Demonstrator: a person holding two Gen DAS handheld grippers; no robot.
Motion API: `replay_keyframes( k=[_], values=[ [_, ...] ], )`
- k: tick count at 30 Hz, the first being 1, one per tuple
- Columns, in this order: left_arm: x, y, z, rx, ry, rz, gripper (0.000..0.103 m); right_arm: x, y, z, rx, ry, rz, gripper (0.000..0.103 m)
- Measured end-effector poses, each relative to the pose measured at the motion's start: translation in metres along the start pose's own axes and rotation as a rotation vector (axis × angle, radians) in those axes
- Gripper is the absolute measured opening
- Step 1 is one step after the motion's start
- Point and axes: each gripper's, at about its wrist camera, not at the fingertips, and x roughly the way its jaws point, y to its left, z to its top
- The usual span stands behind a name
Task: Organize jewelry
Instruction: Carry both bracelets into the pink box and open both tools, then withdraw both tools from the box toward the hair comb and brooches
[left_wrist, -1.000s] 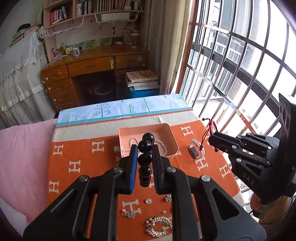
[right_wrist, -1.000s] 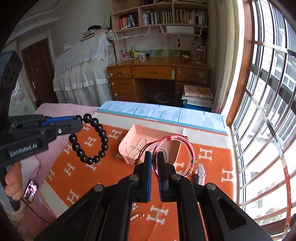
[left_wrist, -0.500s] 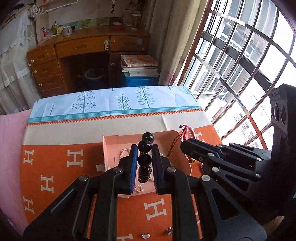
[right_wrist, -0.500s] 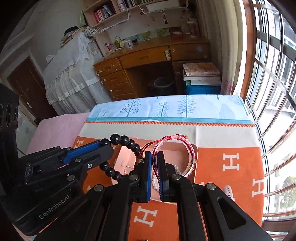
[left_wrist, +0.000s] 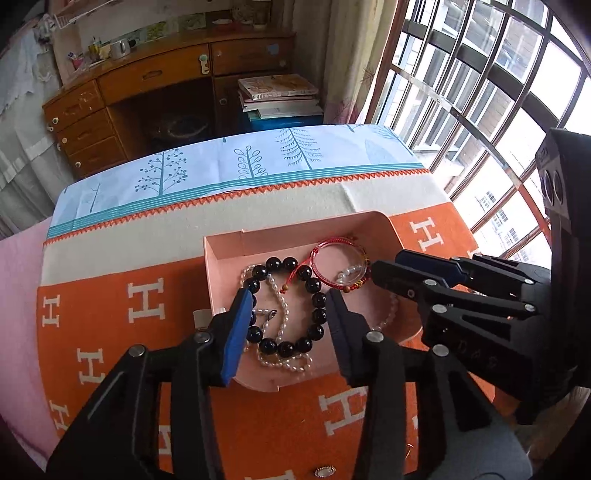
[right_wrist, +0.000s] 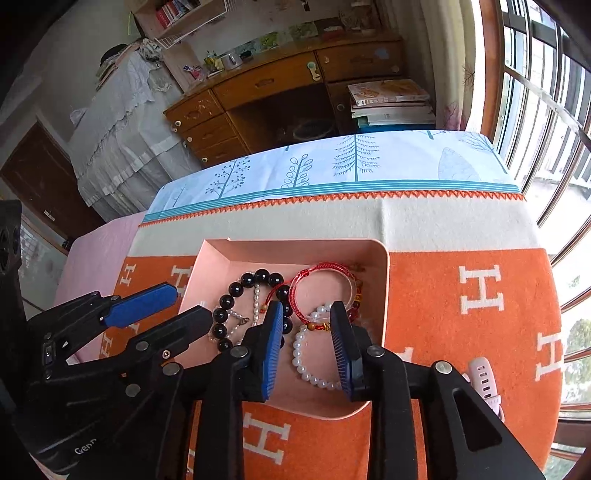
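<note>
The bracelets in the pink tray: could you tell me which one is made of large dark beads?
The black bead bracelet, lying left in the pink tray. The red cord bracelet beside it is thin woven string, and the pearl strands are small and white.

A pale pink tray (left_wrist: 295, 236) is set on an orange blanket (left_wrist: 122, 332) patterned with white H letters; black beads (left_wrist: 314, 284), a red cord bracelet (left_wrist: 332, 243) and white pearls (right_wrist: 306, 369) are seen inside.
</note>
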Motion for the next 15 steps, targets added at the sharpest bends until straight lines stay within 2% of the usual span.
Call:
replay_keyframes(
  k=[7,15],
  values=[
    [-0.017,0.002,-0.009,-0.033,0.016,-0.014,0.038,-0.034,0.003,-0.013,-0.021,-0.033,0.001,0.027],
    [-0.051,0.002,-0.024,-0.041,-0.012,-0.007,0.038,-0.080,0.008,-0.036,-0.057,-0.072,0.013,0.027]
  ],
)
